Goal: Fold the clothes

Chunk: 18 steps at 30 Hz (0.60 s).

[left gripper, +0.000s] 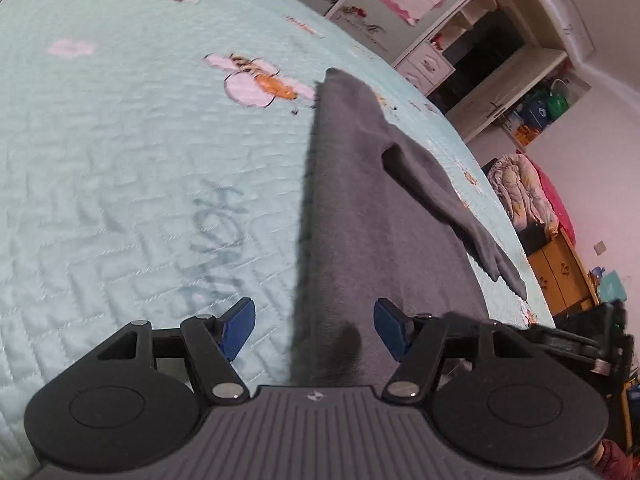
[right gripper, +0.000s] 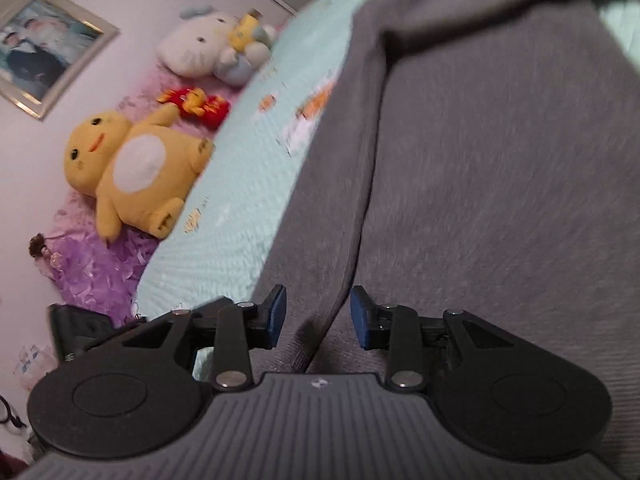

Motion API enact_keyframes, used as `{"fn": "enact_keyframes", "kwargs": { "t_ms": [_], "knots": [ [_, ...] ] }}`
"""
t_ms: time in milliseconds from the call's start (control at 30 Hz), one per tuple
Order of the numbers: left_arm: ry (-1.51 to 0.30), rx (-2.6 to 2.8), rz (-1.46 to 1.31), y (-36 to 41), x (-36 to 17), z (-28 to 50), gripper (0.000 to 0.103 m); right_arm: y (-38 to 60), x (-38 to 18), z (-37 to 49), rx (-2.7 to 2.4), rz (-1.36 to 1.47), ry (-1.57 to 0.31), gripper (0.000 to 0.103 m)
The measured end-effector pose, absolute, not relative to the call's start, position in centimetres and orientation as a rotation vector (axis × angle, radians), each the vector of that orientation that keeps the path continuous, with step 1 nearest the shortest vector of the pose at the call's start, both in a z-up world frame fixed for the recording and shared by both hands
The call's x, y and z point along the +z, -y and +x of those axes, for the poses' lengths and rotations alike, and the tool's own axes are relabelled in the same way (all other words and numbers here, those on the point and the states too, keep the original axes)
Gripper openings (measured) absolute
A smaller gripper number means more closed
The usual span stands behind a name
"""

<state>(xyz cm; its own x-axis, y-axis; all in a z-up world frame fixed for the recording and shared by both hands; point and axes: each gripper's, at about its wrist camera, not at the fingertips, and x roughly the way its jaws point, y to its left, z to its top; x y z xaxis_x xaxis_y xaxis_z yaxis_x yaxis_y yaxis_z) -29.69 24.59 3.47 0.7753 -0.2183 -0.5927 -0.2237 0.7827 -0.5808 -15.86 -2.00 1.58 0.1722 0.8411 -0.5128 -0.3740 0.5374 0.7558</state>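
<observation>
A grey garment (left gripper: 352, 216) of soft, fleecy knit is spread flat on a bed, directly ahead of and beneath both grippers. The bed is covered by a pale mint quilt (left gripper: 120, 160), stitched in a brick-like pattern and printed with bees and faint lettering. In the left wrist view, the left gripper (left gripper: 313, 326) is seen with its blue, ribbed pads wide apart; the straight edge of the garment runs forward between them, but nothing is pinched. A long, tapering sleeve (left gripper: 448, 208) is laid across the garment ahead and to the right of this gripper, its cuff reaching the quilt. In the right wrist view, the right gripper (right gripper: 318, 316) is seen partly open, with a raised fold of the grey cloth lying in the gap between the pads; the pads are not seen to press on it. The cloth ahead is smeared by motion blur, so its weave is hard to make out. To the left of the right gripper, beyond the quilt's edge, a yellow plush toy (right gripper: 132, 172) and a white plush toy (right gripper: 200, 46) are laid on a purple ruffled cover (right gripper: 96, 264). The near end of the garment is hidden under both gripper bodies.
</observation>
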Motion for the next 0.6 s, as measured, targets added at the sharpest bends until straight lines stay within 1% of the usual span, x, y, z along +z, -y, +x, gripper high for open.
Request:
{"fn": "enact_keyframes", "kwargs": {
  "t_ms": [133, 233, 267, 300, 333, 433, 500, 533, 600],
  "knots": [
    [-0.707, 0.011, -0.663, -24.8, 3.3, -29.2, 0.069, 1.3, 0.3, -15.6, 0.910, 0.606, -1.101, 0.036],
    [-0.731, 0.007, -0.650, -24.9, 2.7, -28.6, 0.069, 0.5, 0.1, -15.0, 0.915, 0.602, -1.090, 0.035],
    [-0.732, 0.009, -0.640, -24.8, 2.6, -28.5, 0.069, 0.2, 0.3, -14.9, 0.929, 0.582, -1.086, 0.028],
    [-0.730, 0.012, -0.628, -24.6, 2.6, -28.4, 0.069, -0.2, 0.5, -14.8, 0.943, 0.563, -1.081, 0.010],
    [-0.728, 0.016, -0.615, -24.5, 2.6, -28.3, 0.069, -0.6, 0.8, -14.7, 0.957, 0.541, -1.073, 0.006],
    [-0.731, 0.035, -0.546, -24.0, 2.8, -28.2, 0.070, -1.7, 3.3, -15.1, 1.012, 0.434, -0.948, 0.006],
    [-0.735, 0.043, -0.501, -23.7, 2.8, -28.1, 0.070, -2.3, 3.7, -15.0, 0.995, 0.324, -0.912, 0.006],
    [-0.739, 0.041, -0.482, -23.5, 2.7, -28.0, 0.070, -2.6, 3.5, -14.9, 0.985, 0.276, -0.909, 0.006],
    [-0.742, 0.038, -0.435, -23.1, 2.6, -27.9, 0.070, -2.4, 1.9, -14.6, 0.985, 0.314, -0.991, 0.006]
  ]
}}
